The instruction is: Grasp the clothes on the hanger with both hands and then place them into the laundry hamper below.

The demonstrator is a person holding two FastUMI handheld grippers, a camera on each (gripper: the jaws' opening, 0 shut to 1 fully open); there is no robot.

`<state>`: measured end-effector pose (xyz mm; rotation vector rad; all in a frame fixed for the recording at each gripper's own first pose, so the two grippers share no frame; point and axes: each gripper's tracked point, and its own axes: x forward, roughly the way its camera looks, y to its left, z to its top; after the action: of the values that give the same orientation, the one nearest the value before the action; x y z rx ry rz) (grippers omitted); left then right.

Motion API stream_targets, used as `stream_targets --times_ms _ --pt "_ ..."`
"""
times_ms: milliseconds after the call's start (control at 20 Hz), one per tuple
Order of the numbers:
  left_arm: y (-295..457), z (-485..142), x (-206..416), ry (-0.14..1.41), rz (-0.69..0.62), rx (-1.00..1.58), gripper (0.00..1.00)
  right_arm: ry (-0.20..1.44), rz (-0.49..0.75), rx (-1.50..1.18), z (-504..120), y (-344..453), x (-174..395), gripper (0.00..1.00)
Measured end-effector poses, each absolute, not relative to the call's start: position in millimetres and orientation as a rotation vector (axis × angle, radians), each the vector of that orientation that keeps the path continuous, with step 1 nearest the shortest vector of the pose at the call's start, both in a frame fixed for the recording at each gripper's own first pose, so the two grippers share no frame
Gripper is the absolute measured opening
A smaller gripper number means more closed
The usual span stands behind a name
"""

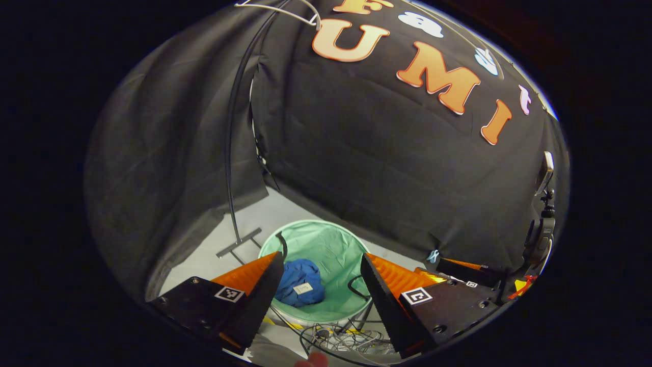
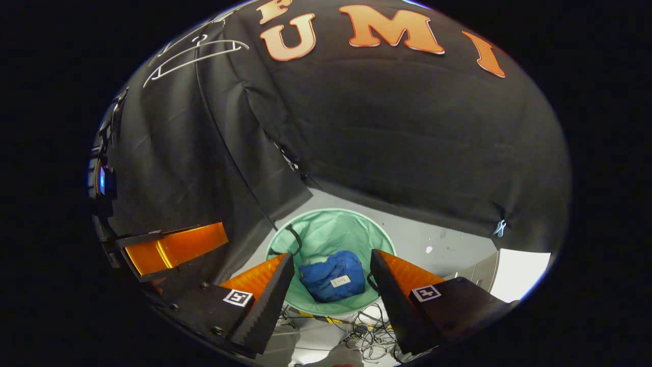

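Left gripper view, left gripper (image 1: 321, 285) wide apart, empty

You see the clothes (image 1: 300, 289) in the hamper (image 1: 333, 244), cables (image 1: 346, 339) before it, hanger (image 2: 196, 51) above left.

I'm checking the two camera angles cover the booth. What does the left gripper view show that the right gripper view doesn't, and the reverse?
Left gripper view alone: the rack's foot on the floor, a phone on a stand at the right edge, and the other gripper low on the right. Right gripper view alone: a white cabinet at lower right. Shared: the green hamper holding the blue garment, the empty white hanger, loose cables, and open fingers.
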<state>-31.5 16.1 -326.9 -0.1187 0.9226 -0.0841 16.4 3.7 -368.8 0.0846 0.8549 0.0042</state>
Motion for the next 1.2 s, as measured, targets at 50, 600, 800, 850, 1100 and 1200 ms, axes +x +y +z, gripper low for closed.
stream_targets --times_ms 50,600,800,850,1100,1200 --pt "16.7 -315.8 -25.5 0.886 -0.087 -0.106 0.97 0.813 0.008 0.086 -351.7 4.6 21.4 0.98" --pt "16.2 -141.0 -14.5 0.496 0.038 -0.156 0.96 0.439 0.064 0.046 -156.1 -13.6 26.8 0.97" --pt "18.2 -104.1 -25.2 0.409 -0.014 -0.132 0.96 0.307 0.005 0.025 -111.0 -15.5 21.1 0.97" --pt "19.1 -89.3 -27.6 0.387 -0.017 -0.126 1.00 0.282 -0.004 0.028 -97.3 -16.4 13.5 0.87" --pt "23.1 -24.9 -45.2 0.263 -0.036 -0.091 0.95 0.182 -0.027 -0.013 -47.1 -7.0 -47.4 0.92" --pt "23.2 -5.5 -52.1 0.235 -0.038 -0.073 0.92 0.162 -0.024 -0.032 -35.5 6.5 -64.1 0.97"
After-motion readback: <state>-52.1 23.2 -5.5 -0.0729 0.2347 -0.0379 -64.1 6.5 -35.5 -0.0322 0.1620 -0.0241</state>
